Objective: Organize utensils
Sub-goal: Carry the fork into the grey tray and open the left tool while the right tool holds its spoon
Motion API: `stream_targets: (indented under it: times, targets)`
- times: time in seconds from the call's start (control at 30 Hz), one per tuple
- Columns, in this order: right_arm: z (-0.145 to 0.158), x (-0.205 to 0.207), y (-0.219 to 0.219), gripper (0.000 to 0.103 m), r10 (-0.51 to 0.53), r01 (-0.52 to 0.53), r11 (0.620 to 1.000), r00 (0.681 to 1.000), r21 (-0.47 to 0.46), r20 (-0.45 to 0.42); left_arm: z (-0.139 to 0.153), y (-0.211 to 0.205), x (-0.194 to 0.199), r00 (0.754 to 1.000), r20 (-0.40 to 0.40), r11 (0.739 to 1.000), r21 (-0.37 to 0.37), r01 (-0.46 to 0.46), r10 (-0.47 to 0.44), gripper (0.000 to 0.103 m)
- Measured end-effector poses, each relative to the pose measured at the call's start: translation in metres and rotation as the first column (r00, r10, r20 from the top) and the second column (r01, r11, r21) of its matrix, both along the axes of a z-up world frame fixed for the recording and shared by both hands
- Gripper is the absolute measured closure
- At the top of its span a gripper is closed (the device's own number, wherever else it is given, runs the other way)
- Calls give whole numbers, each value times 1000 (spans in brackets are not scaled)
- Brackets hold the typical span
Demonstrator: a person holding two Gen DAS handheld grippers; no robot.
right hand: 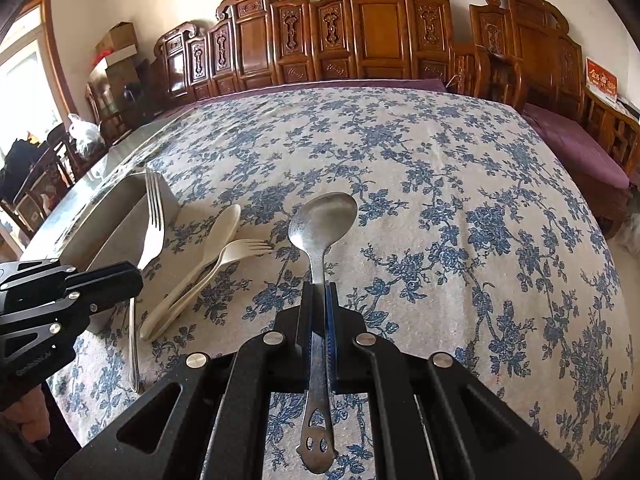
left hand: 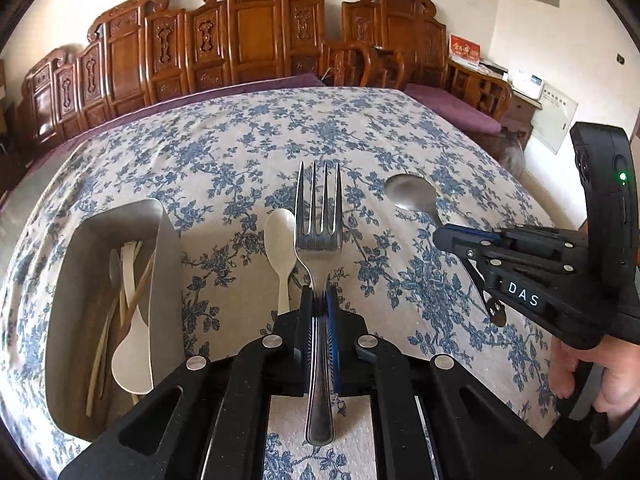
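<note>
Utensils fill both of your grippers. Your left gripper (left hand: 319,304) is clamped on a metal fork (left hand: 319,236), its blue ribbed pads pressing the neck, the four tines pointing ahead and the smooth handle running back between the black linkage. Your right gripper (right hand: 319,300) is squeezed on a steel spoon (right hand: 322,220), the dull oval bowl ahead of the fingers and a pierced, face-like handle end trailing behind.

Left of your left gripper stands a grey rectangular metal bin (left hand: 164,264) holding cream plastic spoons and thin sticks; only the left wrist view looks into it. Just left of the held fork, a cream plastic spoon (left hand: 281,248) lies on the blue floral tablecloth (left hand: 240,152).

The right wrist view alone shows a cream plastic fork (right hand: 236,254) lying beside that spoon, handles touching, left of your right gripper. It also shows the bin's plain outer wall, with the metal fork held in front of it.

Carved wooden benches (right hand: 380,28) with purple cushions line the far wall.
</note>
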State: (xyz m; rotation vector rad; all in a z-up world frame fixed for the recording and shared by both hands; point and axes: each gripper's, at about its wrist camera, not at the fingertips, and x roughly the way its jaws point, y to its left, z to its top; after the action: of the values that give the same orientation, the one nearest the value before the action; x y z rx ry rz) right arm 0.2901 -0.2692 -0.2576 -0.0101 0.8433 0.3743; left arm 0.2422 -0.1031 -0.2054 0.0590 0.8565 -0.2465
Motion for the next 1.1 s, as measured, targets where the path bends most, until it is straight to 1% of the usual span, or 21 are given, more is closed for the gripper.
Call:
stream_targets:
  times: [0.1, 0.2, 0.37, 0.47, 0.6, 0.63, 0.67, 0.73, 0.97, 1.03, 1.1]
  targets:
    - [1, -1, -1, 96, -6, 6, 1000, 1000, -9, 4, -7, -5, 6, 999, -27, 1000, 1, 21, -21, 97]
    - [2, -1, -11, 96, -35, 35, 999, 999, -2, 6, -18, -16, 11, 996, -70, 998, 10, 55, -54, 97]
    - [1, 3, -28, 96, -82, 83, 996, 997, 19, -11, -38, -31, 17, 990, -116, 994, 61, 89, -81, 97]
    - [1, 3, -27, 96, -74, 74, 997, 997, 15, -8, -47, -33, 20, 988, -133, 993, 75, 88, -78, 97]
    - [2, 3, -22, 96, -57, 57, 998, 998, 7, -1, -46, -34, 20, 988, -131, 992, 88, 96, -84, 97]
    - [2, 3, -22, 96, -56, 57, 998, 998, 8, -1, -48, -35, 21, 986, -144, 991, 90, 99, -86, 97]
    - [2, 2, -22, 96, -57, 57, 998, 998, 8, -1, -52, -34, 23, 981, -176, 991, 87, 100, -84, 96]
    - [2, 2, -22, 96, -60, 60, 998, 998, 8, -1, -50, -32, 23, 981, -174, 992, 77, 97, -82, 96]
    - [5, 0, -18, 96, -50, 50, 999, 999, 12, 3, -46, -34, 14, 981, -170, 989, 98, 110, -93, 97]
    - [8, -2, -15, 96, -43, 43, 999, 999, 19, 9, -43, -33, 11, 984, -151, 989, 103, 109, -93, 97]
    - [12, -6, -11, 96, -38, 37, 999, 999, 29, 17, -32, -29, 6, 988, -125, 990, 96, 108, -95, 97]
